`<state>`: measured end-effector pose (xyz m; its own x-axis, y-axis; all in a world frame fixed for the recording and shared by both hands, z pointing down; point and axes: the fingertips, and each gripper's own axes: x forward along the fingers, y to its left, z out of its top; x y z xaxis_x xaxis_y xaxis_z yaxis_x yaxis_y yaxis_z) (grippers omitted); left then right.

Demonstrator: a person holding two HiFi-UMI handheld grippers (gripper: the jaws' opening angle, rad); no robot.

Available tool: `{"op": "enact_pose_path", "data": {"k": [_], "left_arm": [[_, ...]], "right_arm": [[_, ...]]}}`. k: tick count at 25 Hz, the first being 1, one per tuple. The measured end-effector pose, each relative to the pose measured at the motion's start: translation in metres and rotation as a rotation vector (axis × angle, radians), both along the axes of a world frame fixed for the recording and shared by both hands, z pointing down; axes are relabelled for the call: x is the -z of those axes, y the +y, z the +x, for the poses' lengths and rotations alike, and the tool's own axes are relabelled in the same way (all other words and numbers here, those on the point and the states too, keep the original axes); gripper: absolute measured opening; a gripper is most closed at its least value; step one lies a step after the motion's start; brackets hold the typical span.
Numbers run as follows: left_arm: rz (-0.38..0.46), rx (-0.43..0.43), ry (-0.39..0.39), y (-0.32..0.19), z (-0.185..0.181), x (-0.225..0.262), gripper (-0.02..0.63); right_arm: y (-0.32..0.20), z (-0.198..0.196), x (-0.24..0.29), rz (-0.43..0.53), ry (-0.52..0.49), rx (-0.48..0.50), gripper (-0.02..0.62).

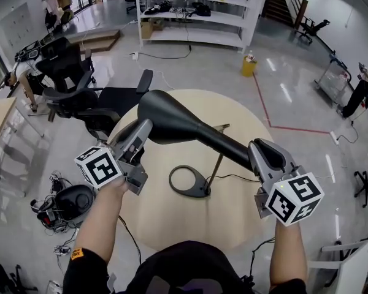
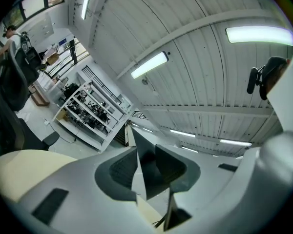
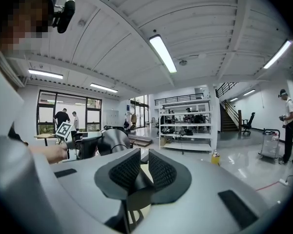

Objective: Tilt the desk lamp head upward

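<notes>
Right gripper (image 3: 141,165): jaws were clamped on the dark lamp neck (image 3: 138,191), with a pad pressing each side. Lamp head (image 3: 112,144) sat just beyond, to the left. Marker cube (image 3: 63,129) was further left, with a hand (image 3: 51,153) below it. White shelving (image 3: 185,126) stood far across the floor, a yellow bottle (image 3: 215,157) near its right end, and a person (image 3: 287,126) at far right.
</notes>
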<state>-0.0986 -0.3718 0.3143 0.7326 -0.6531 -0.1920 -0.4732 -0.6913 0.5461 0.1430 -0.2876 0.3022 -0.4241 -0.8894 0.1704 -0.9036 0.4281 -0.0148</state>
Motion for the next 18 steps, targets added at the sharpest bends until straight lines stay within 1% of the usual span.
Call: {"op": "enact_pose_path", "data": {"k": [6, 11, 18], "left_arm": [[0.071, 0.001, -0.027, -0.004, 0.003, 0.034, 0.154], [0.152, -0.003, -0.074, -0.001, 0.011, 0.060, 0.152], [0.231, 0.004, -0.119, 0.005, 0.034, 0.088, 0.152]], "right_arm": [[0.001, -0.001, -0.010, -0.006, -0.046, 0.009, 0.060], [0.004, -0.002, -0.022, -0.008, -0.080, 0.006, 0.060], [-0.002, 0.025, -0.039, -0.024, -0.100, -0.049, 0.060]]}}
